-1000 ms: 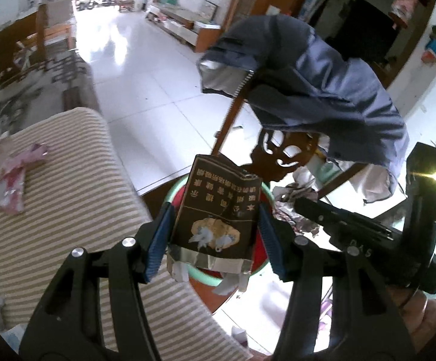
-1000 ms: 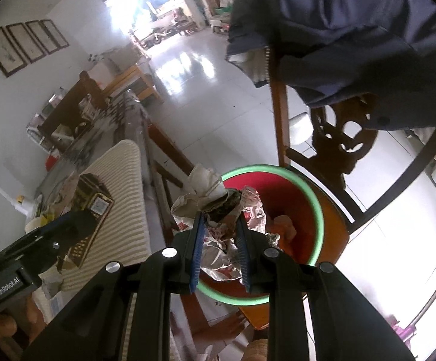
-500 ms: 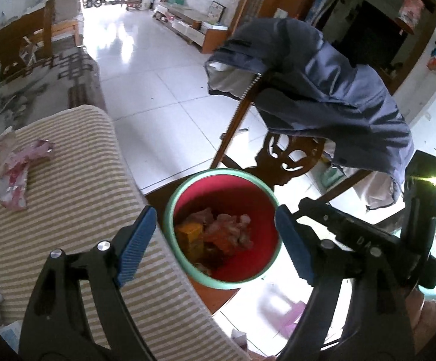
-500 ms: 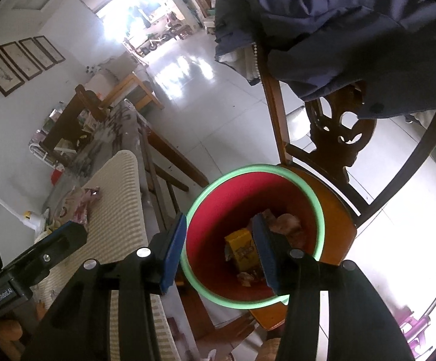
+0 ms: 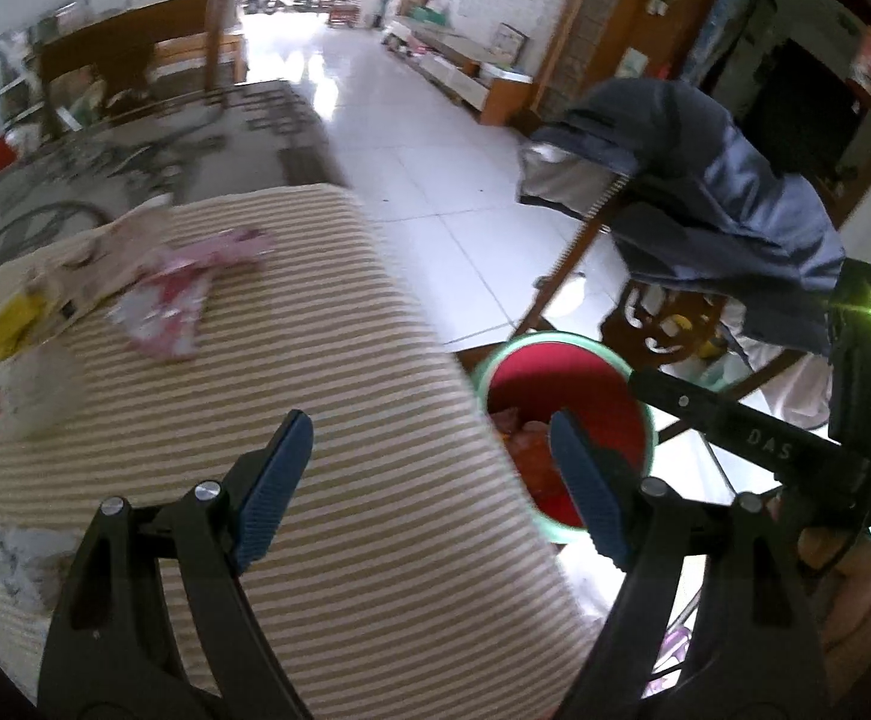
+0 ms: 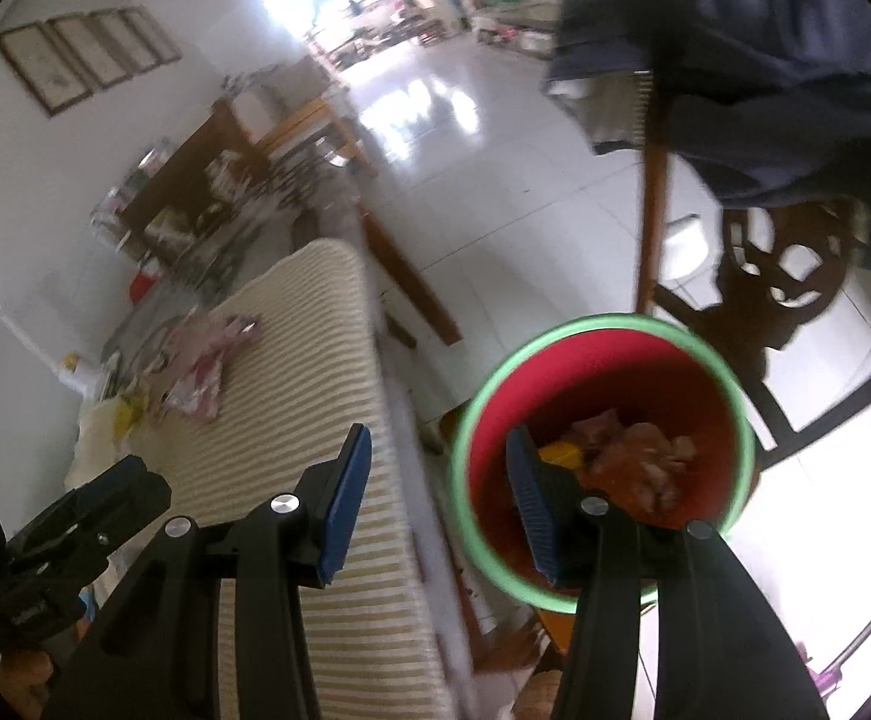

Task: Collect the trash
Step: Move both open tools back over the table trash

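From the left wrist, the left gripper hangs over the striped cloth desk, jaws spread wide and empty, likely ready for the pink crumpled wrapper far ahead. From the right wrist, the right gripper is spread and empty beside the red bin with a green rim, which holds trash.

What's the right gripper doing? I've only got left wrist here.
Observer: The right gripper is open, with nothing between its fingers.
Operator: Pointing where?
Observer: One finger sits over the red bin, the other over the striped cushion.
Operator: Bin contents?
Observer: A yellow piece beside crumpled pale wrappers.
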